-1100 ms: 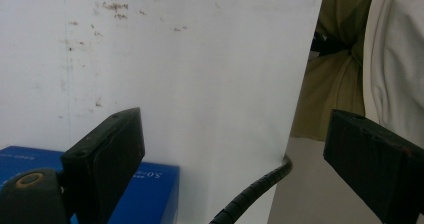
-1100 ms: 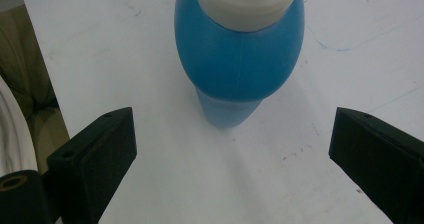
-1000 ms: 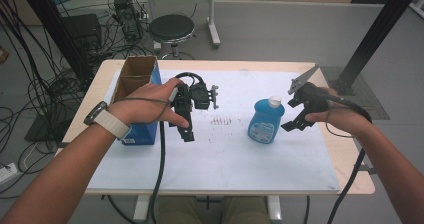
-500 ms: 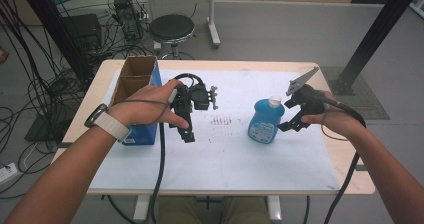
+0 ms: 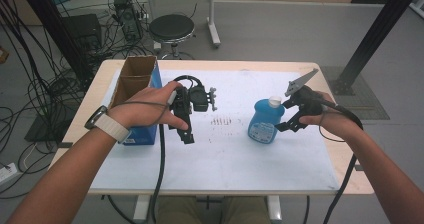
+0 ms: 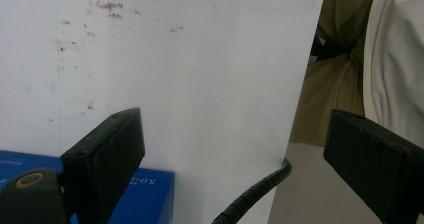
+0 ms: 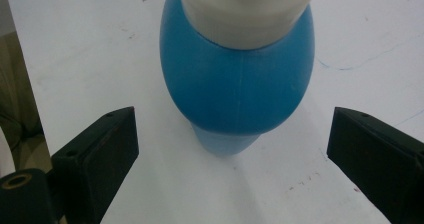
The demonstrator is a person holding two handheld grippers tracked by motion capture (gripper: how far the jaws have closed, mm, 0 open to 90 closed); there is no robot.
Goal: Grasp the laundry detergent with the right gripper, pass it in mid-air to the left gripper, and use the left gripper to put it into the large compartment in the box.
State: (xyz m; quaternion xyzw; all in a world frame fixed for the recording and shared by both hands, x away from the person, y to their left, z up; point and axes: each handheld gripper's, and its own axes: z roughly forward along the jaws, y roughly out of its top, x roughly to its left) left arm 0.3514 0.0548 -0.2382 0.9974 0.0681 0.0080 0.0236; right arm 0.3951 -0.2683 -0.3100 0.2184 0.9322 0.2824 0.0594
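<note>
Counter (image 5: 330,171), one: pale wood top, most of it covered by one white sheet (image 5: 225,154) with faint brown marks near its middle.

Box (image 5: 134,91), one: open-topped cardboard with blue sides, standing at the left edge of the sheet, its long side running near to far. Its blue side shows in the left gripper view (image 6: 150,194), low at the left.

Arms, two: both come in from the near edge. The left forearm slants up and rightward, with a pale watch strap (image 5: 107,125) at the wrist; the left hand (image 5: 145,111) lies just right of the box, fingers wrapped around its tool. The right forearm slants up and leftward; the right hand (image 5: 330,119) is over the right part of the sheet.

Bottle (image 5: 265,124), one: blue, with a white cap and a label, upright on the sheet right of centre. In the right gripper view it (image 7: 237,69) stands ahead of the jaws, apart from both.

Left tongs (image 5: 187,135), one: pointing toward the near edge, spread wide over bare sheet, holding nothing.

Right tongs (image 5: 281,126), one: just right of the bottle and aimed at it, jaws spread wide, gripping nothing.
</note>
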